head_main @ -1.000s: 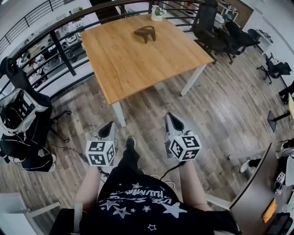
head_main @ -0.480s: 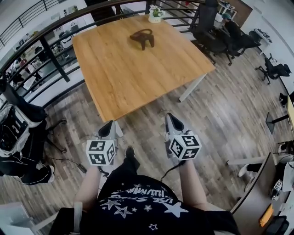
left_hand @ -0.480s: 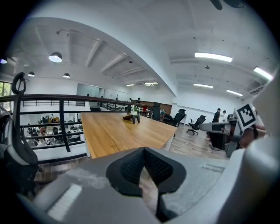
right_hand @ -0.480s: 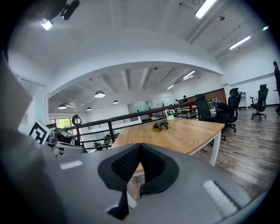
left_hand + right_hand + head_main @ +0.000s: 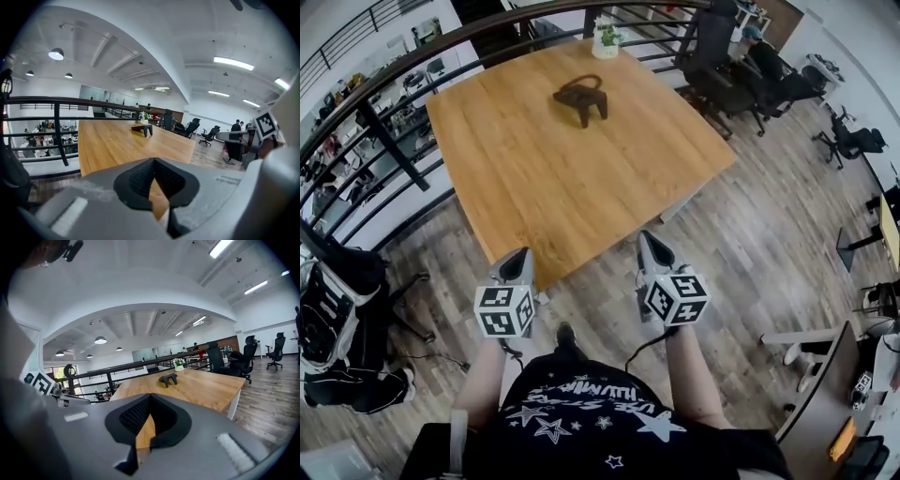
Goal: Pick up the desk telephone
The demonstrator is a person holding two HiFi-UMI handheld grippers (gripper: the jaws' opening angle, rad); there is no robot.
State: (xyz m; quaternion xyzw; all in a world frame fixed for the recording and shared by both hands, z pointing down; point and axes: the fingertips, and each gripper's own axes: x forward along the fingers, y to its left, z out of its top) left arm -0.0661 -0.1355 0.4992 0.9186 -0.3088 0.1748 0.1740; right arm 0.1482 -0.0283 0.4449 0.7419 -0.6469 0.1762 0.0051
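Note:
The desk telephone (image 5: 581, 97) is a dark, angular object lying on the far half of a wooden table (image 5: 544, 187). It looks small and distant in the left gripper view (image 5: 142, 127) and in the right gripper view (image 5: 168, 378). My left gripper (image 5: 517, 264) and right gripper (image 5: 652, 249) are held side by side at the table's near corner, well short of the telephone. Both point toward it. The left gripper (image 5: 153, 161) is shut with nothing in it. The right gripper (image 5: 150, 397) is shut and empty too.
A small potted plant (image 5: 606, 37) stands at the table's far edge. A dark railing (image 5: 384, 75) runs behind and to the left of the table. Black office chairs (image 5: 722, 56) stand at the far right. Dark bags and a chair (image 5: 337, 309) sit on the floor at left.
The person has walked toward the table: it and the telephone have slid down the head view. Both grippers now reach its near corner, still shut.

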